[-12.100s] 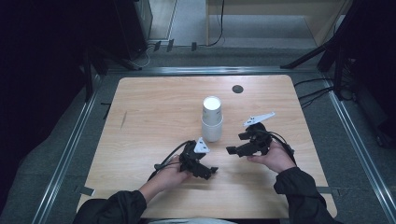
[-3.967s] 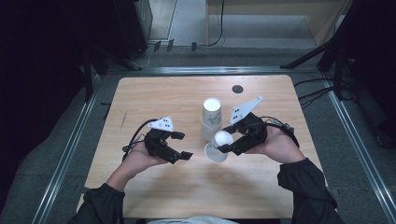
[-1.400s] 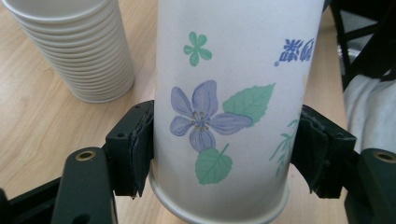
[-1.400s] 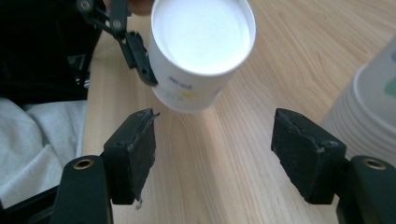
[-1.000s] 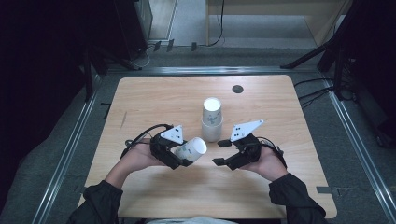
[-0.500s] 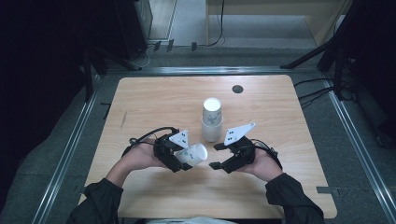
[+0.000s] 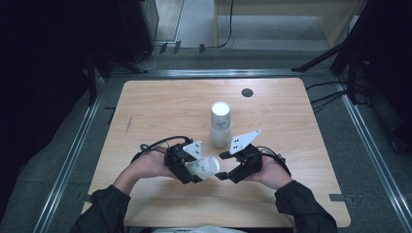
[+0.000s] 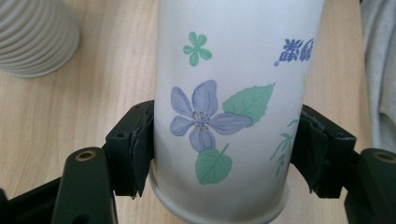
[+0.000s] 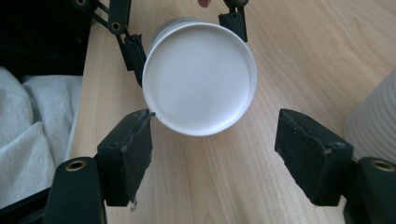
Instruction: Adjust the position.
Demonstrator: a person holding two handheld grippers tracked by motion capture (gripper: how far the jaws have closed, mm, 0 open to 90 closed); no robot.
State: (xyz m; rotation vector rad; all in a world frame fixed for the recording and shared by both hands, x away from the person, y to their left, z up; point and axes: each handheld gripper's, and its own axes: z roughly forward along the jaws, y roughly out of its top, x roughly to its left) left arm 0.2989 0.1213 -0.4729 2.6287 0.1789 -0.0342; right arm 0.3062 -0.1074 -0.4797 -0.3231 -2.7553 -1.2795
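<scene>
Two grippers: both sit low over the near part of the counter, facing each other across a short gap.
Left gripper: I see its fingers clamped on the flowered paper cup, one pad on each side of the wall close to the rolled rim.
Cup attitude: lying on its side in that grip, its closed base turned toward the right gripper, rim end back toward my left hand.
Cup print: in the left gripper view I read a purple flower, green leaves, a small green blossom and blue lettering on the white wall.
Right gripper fingers: wide apart, and they have just been opening; nothing is pressed between them.
Right gripper view: the cup's round white base faces the camera above and between the two pads; the left-side pad is just at the base's edge, and I cannot tell whether it touches, while the other pad stands clear of it.
Cup stack: white cups standing upright near the middle of the counter, just beyond the grippers, apart from both.
Ribbed wall: part of the stack shows at a corner of each gripper view.
Right hand: wrapped round its gripper, the grey three-cornered plate tilted up above it.
Dark round spot: on the far part of the counter, well apart from everything else.
</scene>
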